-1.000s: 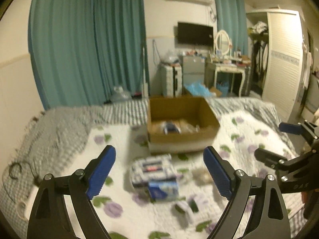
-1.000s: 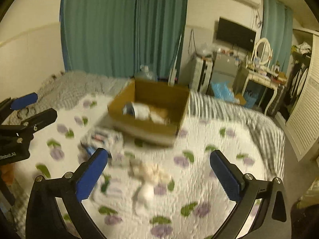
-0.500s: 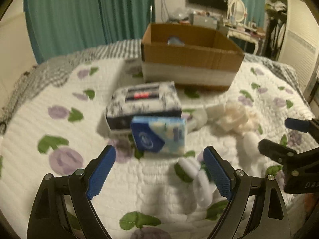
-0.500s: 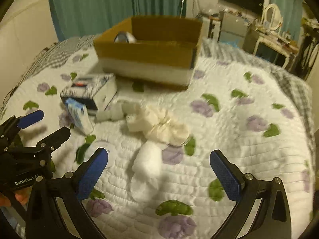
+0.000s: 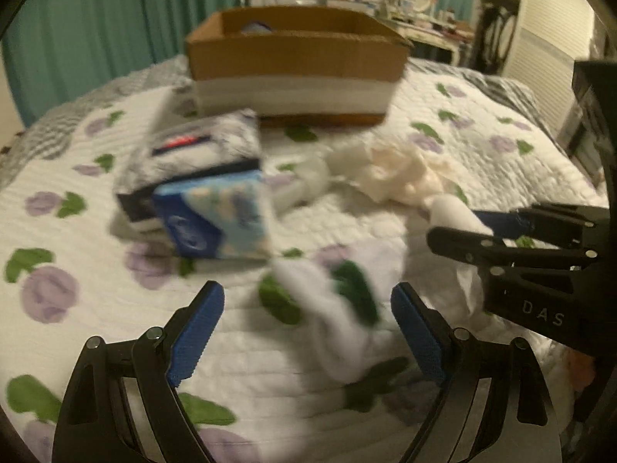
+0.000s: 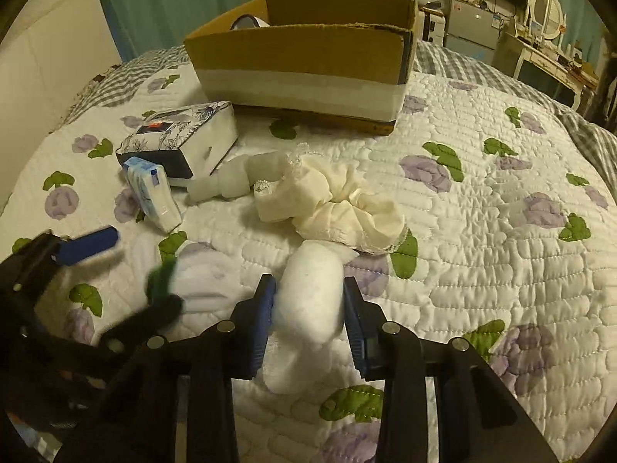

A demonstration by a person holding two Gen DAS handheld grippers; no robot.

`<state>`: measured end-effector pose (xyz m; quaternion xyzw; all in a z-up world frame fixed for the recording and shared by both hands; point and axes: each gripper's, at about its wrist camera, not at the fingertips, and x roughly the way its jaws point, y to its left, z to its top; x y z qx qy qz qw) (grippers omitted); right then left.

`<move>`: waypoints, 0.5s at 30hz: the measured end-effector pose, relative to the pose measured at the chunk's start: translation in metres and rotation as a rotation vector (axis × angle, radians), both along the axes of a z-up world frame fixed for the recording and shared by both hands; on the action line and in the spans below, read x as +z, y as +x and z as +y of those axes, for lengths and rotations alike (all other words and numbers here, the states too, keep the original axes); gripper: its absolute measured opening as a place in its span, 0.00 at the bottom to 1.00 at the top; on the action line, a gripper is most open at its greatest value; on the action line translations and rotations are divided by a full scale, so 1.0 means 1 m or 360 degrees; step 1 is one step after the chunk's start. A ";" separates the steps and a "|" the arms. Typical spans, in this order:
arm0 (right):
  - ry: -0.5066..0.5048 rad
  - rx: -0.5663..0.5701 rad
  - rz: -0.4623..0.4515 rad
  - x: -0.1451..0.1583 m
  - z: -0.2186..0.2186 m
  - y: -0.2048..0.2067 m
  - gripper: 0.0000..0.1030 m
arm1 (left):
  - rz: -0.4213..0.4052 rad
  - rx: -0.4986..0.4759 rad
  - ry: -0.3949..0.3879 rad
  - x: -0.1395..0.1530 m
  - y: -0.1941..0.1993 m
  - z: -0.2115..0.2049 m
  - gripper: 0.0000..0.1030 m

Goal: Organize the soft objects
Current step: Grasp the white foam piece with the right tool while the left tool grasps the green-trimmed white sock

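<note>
Right tongs point(image 6: 308, 316) are closed in on a white sock roll point(image 6: 308, 301) lying on the bed quilt point(image 6: 482, 200), blue pads pressing it from both sides, roll sticking out fwd btwn them. Left tongs point(image 5: 308, 332) hang wide open low over the quilt, nothing gripped; a white sock w/ green bits point(image 5: 335, 328) lies on the quilt btwn the two pads, blurry, can't tell if it touches either one.

Just beyond the sock roll sits a cream scrunchie point(image 6: 339, 200), crumpled, its edge touching the roll's far end. Left of that, a couple of pale translucent rolls point(image 6: 239, 181), resting against a floral tissue pack point(image 6: 181, 142). A small blue tissue packet point(image 6: 152, 193) leans up against the near corner of that pack.

Further back on the bed stands a cardboard box point(image 6: 304, 73), open top, white band round its lower half; sth. white and dark pokes up inside at the left rear, can't make out what. Teal curtains point(image 6: 193, 0) behind, dresser w/ oval mirror point(image 6: 545, 9) off to the right.
</note>
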<state>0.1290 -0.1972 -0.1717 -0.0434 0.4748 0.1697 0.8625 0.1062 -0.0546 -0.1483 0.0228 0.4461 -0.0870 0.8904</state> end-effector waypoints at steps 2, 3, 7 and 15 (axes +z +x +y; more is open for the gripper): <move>0.0007 -0.0016 0.0004 0.000 -0.003 -0.001 0.34 | 0.0054 -0.0053 -0.0018 -0.008 0.003 -0.007 0.58; 0.0015 -0.0023 0.0006 0.000 -0.004 -0.002 0.34 | 0.0093 -0.0085 -0.0022 -0.013 0.004 -0.012 0.54; 0.0043 -0.0046 -0.0012 0.004 -0.008 -0.005 0.34 | 0.0096 -0.0133 -0.0013 -0.017 0.001 -0.017 0.39; 0.0045 -0.0080 -0.0069 0.017 -0.010 -0.022 0.34 | 0.0014 -0.0157 -0.0042 0.001 -0.012 -0.012 0.11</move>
